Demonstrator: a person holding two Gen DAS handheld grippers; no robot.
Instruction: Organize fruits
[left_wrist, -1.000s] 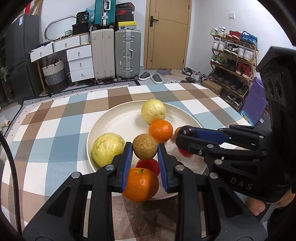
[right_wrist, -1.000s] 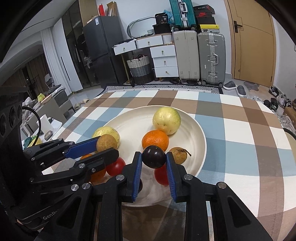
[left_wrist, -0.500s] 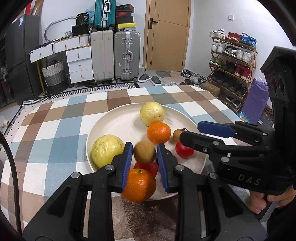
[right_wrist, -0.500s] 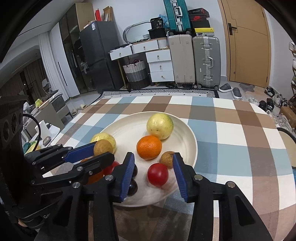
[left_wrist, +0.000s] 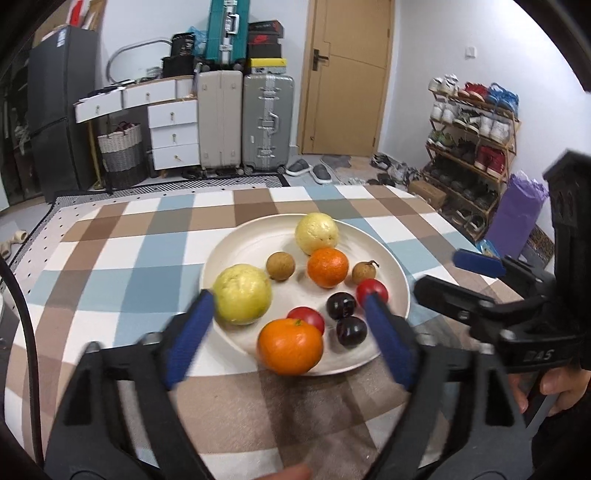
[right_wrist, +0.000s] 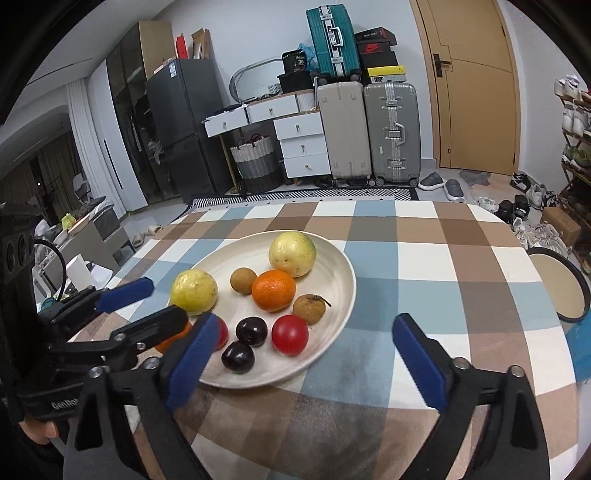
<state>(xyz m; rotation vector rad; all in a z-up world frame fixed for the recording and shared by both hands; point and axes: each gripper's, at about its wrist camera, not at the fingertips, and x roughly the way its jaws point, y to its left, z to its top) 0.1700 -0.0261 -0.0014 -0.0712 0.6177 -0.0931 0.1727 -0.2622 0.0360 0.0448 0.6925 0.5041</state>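
The fruits sit on a round plate (right_wrist: 343, 280) on a checked tablecloth (right_wrist: 424, 258). Suitcases (right_wrist: 391, 129) stand by a door (right_wrist: 476, 85). The left gripper (left_wrist: 291, 332) and right gripper (right_wrist: 310, 354) are opening, holding nothing.

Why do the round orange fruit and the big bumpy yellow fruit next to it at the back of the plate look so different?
The round orange fruit is bright orange and smaller; the big bumpy yellow fruit is pale yellow and larger. The orange one lies nearer the plate's middle, the yellow one nearer the far rim. Both are roundish and rest side by side on the cream plate.
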